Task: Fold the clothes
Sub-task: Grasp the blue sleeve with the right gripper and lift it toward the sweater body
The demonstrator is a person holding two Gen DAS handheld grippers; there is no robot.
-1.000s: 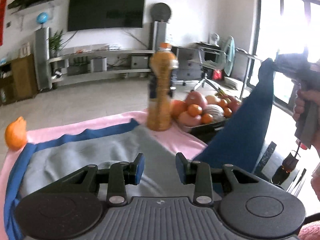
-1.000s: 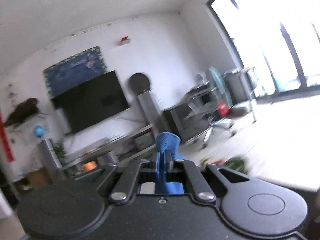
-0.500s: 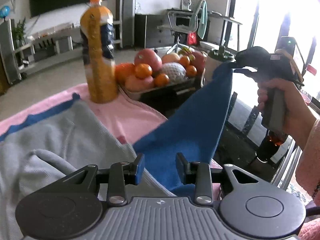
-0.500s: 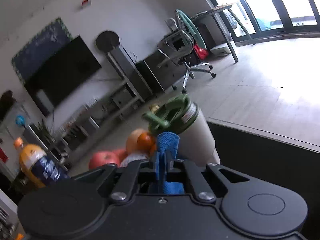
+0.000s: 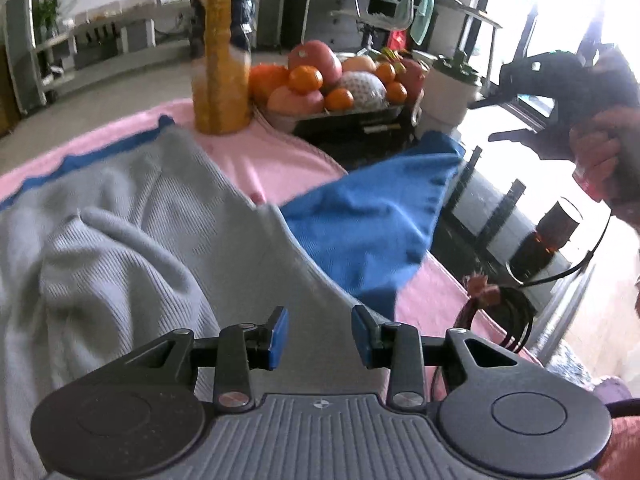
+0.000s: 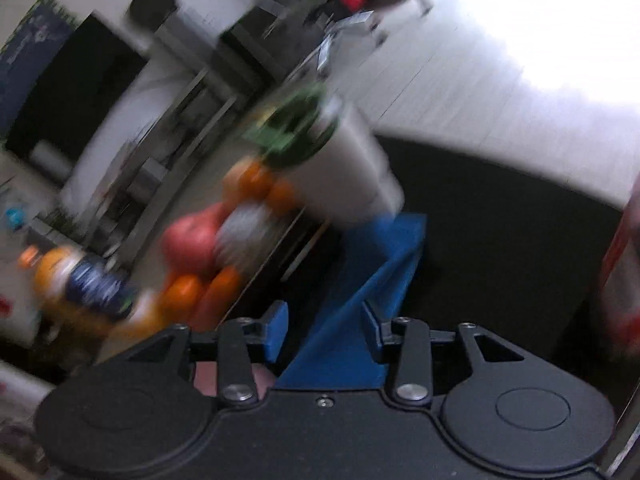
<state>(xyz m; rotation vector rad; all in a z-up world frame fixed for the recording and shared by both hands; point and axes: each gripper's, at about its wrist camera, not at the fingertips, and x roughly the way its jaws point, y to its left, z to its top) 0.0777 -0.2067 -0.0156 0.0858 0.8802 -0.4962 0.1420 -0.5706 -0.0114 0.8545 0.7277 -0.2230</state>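
right gripper [image 6: 325,330]: jaws opening, blue cloth [image 6: 372,280] loose between them | left gripper [image 5: 314,334]: jaws apart, empty, over grey garment [image 5: 132,232]

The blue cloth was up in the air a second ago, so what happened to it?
The right gripper brought the blue cloth down onto the pink cover, and its jaws are opening, pads off the cloth. The left gripper dipped toward the grey garment, empty as before. The juice bottle and fruit tray stayed put.
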